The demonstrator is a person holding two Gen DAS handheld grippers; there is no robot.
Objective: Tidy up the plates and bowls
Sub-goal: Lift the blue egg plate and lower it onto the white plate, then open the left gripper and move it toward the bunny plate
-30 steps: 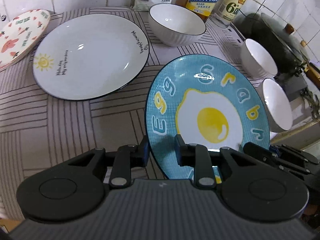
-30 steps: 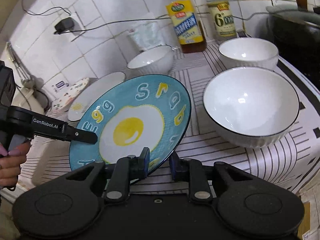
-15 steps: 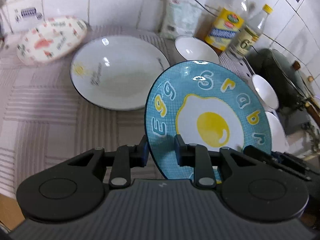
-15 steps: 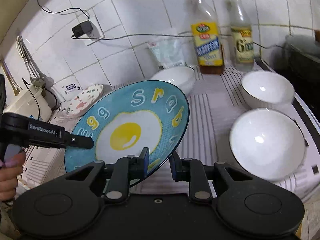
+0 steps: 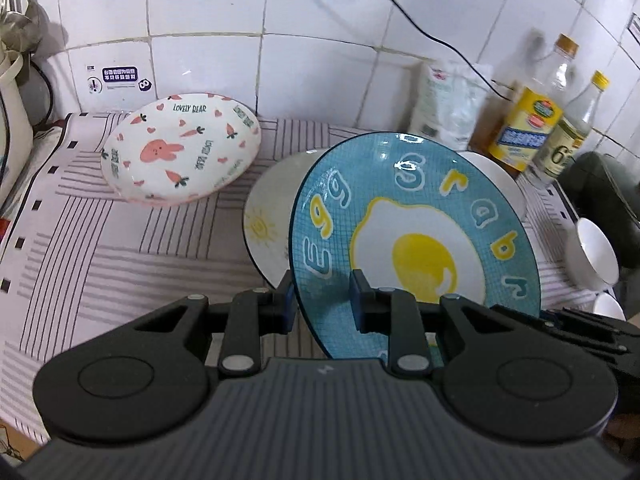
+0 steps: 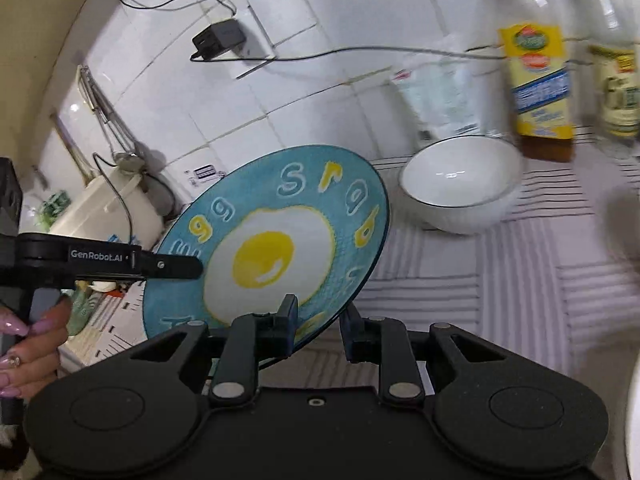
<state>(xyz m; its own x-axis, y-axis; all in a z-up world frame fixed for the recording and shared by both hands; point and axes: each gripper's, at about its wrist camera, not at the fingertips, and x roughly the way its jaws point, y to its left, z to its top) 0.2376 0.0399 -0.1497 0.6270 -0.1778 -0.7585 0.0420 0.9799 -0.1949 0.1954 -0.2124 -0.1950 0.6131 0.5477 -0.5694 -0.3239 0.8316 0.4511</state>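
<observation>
Transfer of the blue egg plate (image 5: 416, 240) is under way. Both grippers clamp it at once: the left gripper (image 5: 322, 302) has its jaws nearly closed on the plate's lower rim, one jaw on the underside and one on the printed face, and the right gripper (image 6: 318, 326) grips the rim in the same narrow pinch at the bottom centre of the right wrist view. The left gripper appears there too, reaching in from the left edge and held by a hand (image 6: 28, 344).

Compared with a second ago, the plate has been lifted clear of the striped surface (image 5: 120, 248) and carried across it. It then hung low near the two white bowls at the right of the frame; it now hangs tilted in front of the white sun plate (image 5: 268, 220), hiding most of it. The bunny plate (image 5: 180, 148), formerly at the far upper left edge, now sits well inside the left wrist view, upper left of centre. A white bowl (image 6: 460, 184) stands at centre right of the right wrist view, with the oil bottle (image 6: 538, 84) behind it.

Judged from this, the egg plate is being brought to stack on the sun plate. Before release, it likely needs levelling and lowering onto that plate. Blur in the right wrist view suggests fast movement.
</observation>
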